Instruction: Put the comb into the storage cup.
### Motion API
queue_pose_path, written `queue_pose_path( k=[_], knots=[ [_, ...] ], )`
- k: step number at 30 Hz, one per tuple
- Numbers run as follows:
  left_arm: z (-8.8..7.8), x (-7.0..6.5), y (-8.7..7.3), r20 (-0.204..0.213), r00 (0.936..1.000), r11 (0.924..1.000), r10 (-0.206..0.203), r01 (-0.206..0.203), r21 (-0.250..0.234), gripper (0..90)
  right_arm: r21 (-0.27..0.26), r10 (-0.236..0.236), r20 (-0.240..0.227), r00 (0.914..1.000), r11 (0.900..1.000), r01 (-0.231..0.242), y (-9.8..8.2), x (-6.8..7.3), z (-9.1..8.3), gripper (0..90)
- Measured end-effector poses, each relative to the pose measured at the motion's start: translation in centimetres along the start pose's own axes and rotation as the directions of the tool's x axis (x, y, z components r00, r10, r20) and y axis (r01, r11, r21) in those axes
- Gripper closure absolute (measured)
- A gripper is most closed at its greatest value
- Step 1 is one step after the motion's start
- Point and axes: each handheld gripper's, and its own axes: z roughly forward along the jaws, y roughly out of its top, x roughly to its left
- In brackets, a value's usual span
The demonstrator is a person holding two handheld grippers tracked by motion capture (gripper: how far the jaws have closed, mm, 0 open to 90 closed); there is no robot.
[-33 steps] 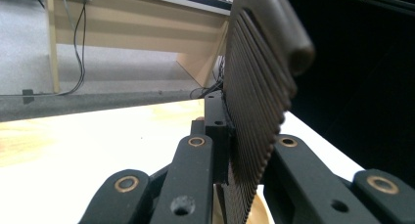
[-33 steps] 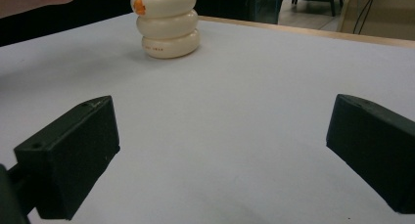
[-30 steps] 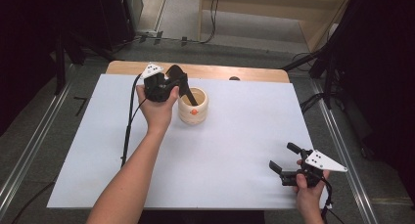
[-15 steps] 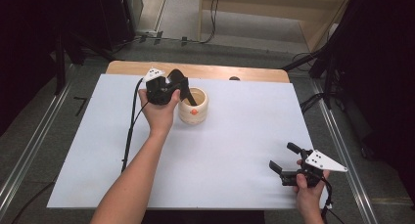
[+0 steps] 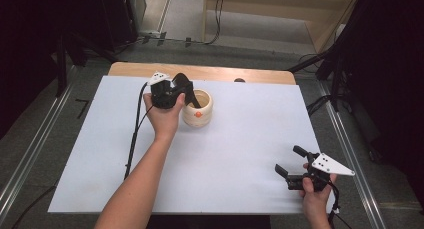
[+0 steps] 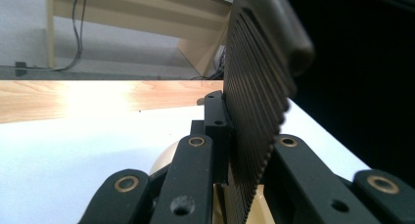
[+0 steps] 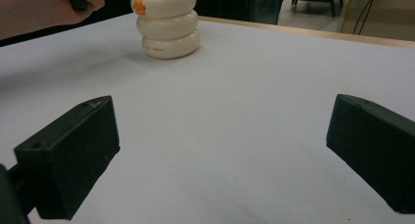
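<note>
Cream ribbed ceramic cup [image 5: 198, 108] is clamped at its 9 o'clock rim by the left gripper [image 5: 189, 95]. At 5 o'clock, the right gripper [image 5: 294, 164] is held with jaws apart.

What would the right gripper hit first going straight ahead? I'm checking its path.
Probably nothing soon: the open right gripper faces bare white mat; the cream ringed pot stands off left of its line.

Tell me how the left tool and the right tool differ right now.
The left tool is shut, its jaws pinching the rim of the cream cup; the right tool stands open with nothing between its jaws. The left tool sits at the far side of the white sheet, the right tool near its front right corner. Both are black and hand-held.
</note>
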Motion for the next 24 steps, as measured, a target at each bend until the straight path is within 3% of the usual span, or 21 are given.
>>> queue_pose_path(
  k=[4, 6, 8, 13, 17, 19, 24],
  knots=[
    [0.06, 0.38, -0.02, 0.012, 0.9997, 0.9998, -0.02, 0.02, 0.003, 83.9, -0.001, 0.0, 0.001, 1.0, 1.0, 0.0, 0.0, 0.0, 0.01, 0.0],
    [0.0, 0.51, -0.01, -0.02, 0.9996, 0.9997, -0.02, 0.02, 0.01, 80.8, 0.0, -0.002, 0.0, 1.0, 1.0, 0.002, 0.0, -0.01, 0.0, 0.0],
    [-0.03, 0.79, -0.01, -0.008, 0.9995, 0.9995, -0.03, 0.03, 0.01, 72.0, -0.003, -0.001, -0.002, 1.0, 1.0, 0.001, -0.01, -0.01, 0.01, 0.0],
    [-0.05, 0.69, -0.02, -0.057, 0.9984, 0.9998, 0.001, 0.001, 0.022, 53.6, -0.002, 0.0, -0.002, 1.0, 1.0, 0.0, 0.0, -0.01, 0.01, 0.0],
    [-0.11, 0.64, 0.0, -0.059, 0.9982, 0.9997, 0.013, -0.012, 0.021, 36.0, -0.003, -0.003, 0.0, 1.0, 1.0, 0.003, 0.0, 0.0, 0.03, 0.0],
    [-0.18, 0.5, 0.03, -0.076, 0.9964, 0.9992, 0.037, -0.035, 0.021, 28.8, -0.001, -0.003, 0.002, 1.0, 1.0, 0.003, 0.0, 0.03, 0.0, 0.0],
    [-0.43, 0.44, 0.1, -0.075, 0.9958, 0.9985, 0.052, -0.051, 0.019, 13.4, 0.001, -0.015, -0.002, 0.9999, 1.0, 0.015, 0.02, 0.15, 0.07, 0.0]
  ],
)
